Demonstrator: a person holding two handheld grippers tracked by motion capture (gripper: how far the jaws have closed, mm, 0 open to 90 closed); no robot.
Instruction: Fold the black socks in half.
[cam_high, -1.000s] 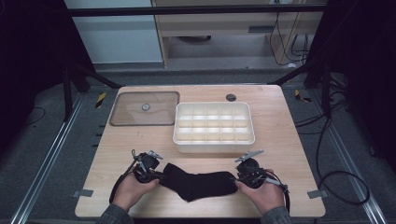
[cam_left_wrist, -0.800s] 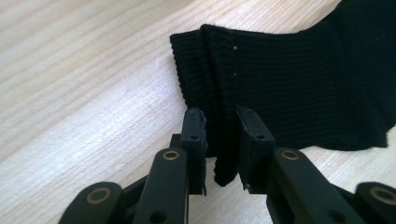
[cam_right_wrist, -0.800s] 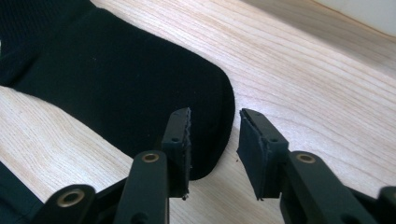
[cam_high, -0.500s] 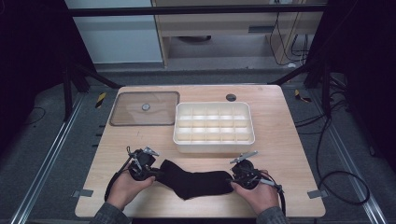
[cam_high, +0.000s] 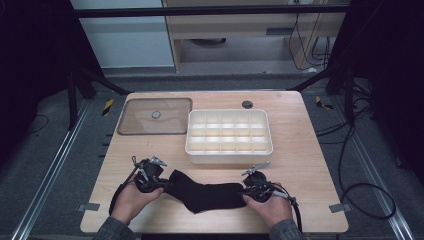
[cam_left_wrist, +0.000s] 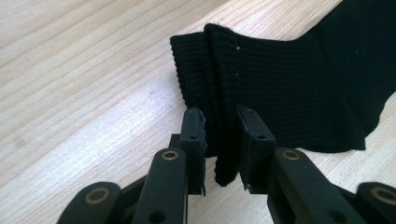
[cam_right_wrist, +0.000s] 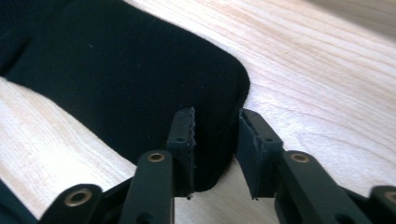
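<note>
A black sock (cam_high: 207, 195) lies on the wooden table (cam_high: 300, 150) near its front edge, stretched between both hands. My left gripper (cam_high: 167, 184) is shut on the ribbed cuff (cam_left_wrist: 280, 93), and the fabric is bunched between its pads (cam_left_wrist: 220, 135). My right gripper (cam_high: 245, 190) straddles the rounded toe end (cam_right_wrist: 116, 70). Its jaws (cam_right_wrist: 215, 135) have just been closing with the toe between them. The fabric there looks smooth and unpinched.
A white compartment box (cam_high: 229, 159) stands just beyond the sock at the table's middle. Its clear lid (cam_high: 155, 116) lies flat at the back left. A small dark round cap (cam_high: 247, 104) sits near the far edge. Bare wood stretches to the right.
The right gripper has edged slightly left toward the sock's toe, and the sock has shortened a little between the hands. The left hand has hardly shifted.
</note>
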